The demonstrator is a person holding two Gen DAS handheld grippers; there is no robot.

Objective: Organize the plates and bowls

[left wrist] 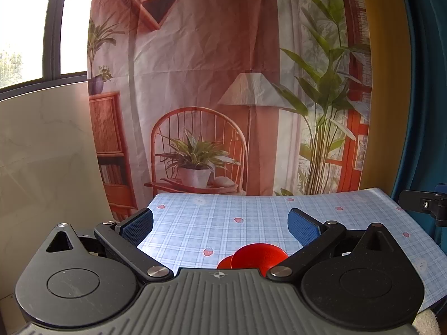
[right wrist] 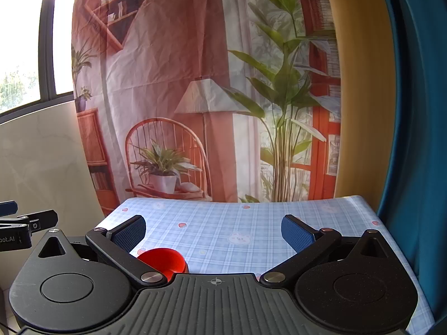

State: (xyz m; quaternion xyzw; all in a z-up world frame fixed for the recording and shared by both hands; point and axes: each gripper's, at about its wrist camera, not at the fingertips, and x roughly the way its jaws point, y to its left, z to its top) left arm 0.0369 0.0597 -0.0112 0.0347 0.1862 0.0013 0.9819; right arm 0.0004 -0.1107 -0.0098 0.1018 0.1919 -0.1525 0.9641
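Observation:
A red bowl (left wrist: pixel 258 255) sits on the checked tablecloth (left wrist: pixel 223 223), close below my left gripper (left wrist: pixel 220 223), with a second red piece (left wrist: pixel 225 263) peeking out at its left; both are partly hidden by the gripper body. My left gripper is open and empty above the table. In the right wrist view the red bowl (right wrist: pixel 164 261) sits at lower left, near the left finger (right wrist: pixel 130 234). My right gripper (right wrist: pixel 213 233) is open and empty above the cloth (right wrist: pixel 237 223).
A printed fabric backdrop (left wrist: pixel 209 83) hangs behind the table's far edge. A window (left wrist: pixel 28 28) and pale wall are at left, a blue curtain (right wrist: pixel 413 111) at right. The other gripper's black body shows at the right edge (left wrist: pixel 424 203) and at the left edge (right wrist: pixel 25 226).

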